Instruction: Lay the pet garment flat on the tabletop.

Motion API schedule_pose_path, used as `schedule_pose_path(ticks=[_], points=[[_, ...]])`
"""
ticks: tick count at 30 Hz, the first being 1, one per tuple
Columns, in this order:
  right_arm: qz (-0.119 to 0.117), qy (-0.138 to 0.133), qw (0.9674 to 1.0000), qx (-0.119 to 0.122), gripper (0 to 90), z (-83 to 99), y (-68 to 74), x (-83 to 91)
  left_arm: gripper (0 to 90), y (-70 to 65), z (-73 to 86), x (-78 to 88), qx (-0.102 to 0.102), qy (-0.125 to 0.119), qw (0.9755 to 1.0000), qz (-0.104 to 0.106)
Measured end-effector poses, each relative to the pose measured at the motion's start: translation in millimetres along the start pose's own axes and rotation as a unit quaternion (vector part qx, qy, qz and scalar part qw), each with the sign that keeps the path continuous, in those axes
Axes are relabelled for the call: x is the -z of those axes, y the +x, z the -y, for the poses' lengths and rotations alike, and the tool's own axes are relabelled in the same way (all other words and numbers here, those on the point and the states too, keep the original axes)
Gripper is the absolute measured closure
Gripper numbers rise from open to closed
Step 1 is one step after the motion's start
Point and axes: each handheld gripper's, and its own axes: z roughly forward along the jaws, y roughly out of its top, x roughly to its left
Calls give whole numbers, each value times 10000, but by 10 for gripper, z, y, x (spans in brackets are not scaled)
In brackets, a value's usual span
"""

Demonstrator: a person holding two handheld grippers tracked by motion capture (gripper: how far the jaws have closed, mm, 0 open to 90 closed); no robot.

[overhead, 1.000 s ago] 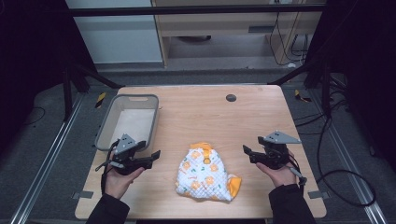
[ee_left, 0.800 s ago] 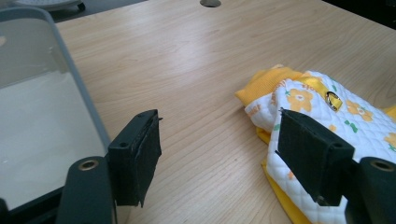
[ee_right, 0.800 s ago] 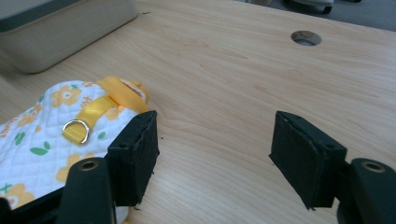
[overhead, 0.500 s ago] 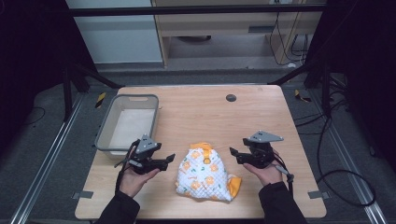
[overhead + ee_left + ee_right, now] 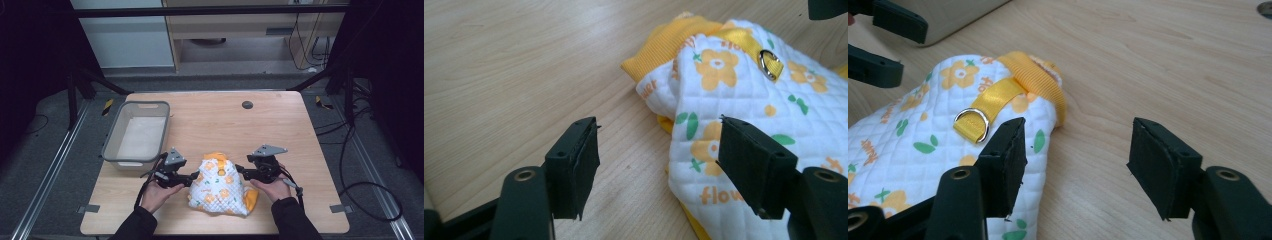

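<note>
A small quilted white garment (image 5: 220, 186) with orange flowers and yellow trim lies crumpled near the table's front edge. A metal D-ring (image 5: 970, 122) on a yellow strap sits on its upper side. My left gripper (image 5: 193, 178) is at the garment's left edge, open; in the left gripper view (image 5: 659, 165) one jaw is over bare wood and the other over the quilted cloth (image 5: 734, 85). My right gripper (image 5: 241, 173) is at the garment's right edge, open; in the right gripper view (image 5: 1080, 165) one jaw overlaps the cloth (image 5: 908, 140) and the other stands over wood.
A grey plastic basket (image 5: 145, 105) with a pale lining stands at the table's left side, just behind my left hand. A small black round cap (image 5: 247, 105) is set in the wood towards the back. Bare tabletop (image 5: 280, 130) stretches beyond the garment.
Both grippers have moved inward from the sides and now stand against the garment's left and right edges. The garment has not moved.
</note>
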Motion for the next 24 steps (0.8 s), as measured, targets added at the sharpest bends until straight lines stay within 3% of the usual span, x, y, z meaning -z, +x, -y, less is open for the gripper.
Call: schedule_pose_path(ticks=[8, 15, 18, 24], points=[[-206, 186, 9996, 41, 452, 54, 42, -119, 394, -32, 46, -158, -30, 206, 9995, 246], [-436, 360, 9984, 59, 538, 98, 76, -200, 587, -65, 83, -221, -12, 316, 9980, 551], [-548, 456, 9974, 53, 618, 121, 96, -245, 703, -92, 90, -248, -33, 427, 9964, 734], [-729, 537, 9959, 54, 742, 126, 111, -268, 835, -118, 84, -256, -52, 524, 9950, 848]])
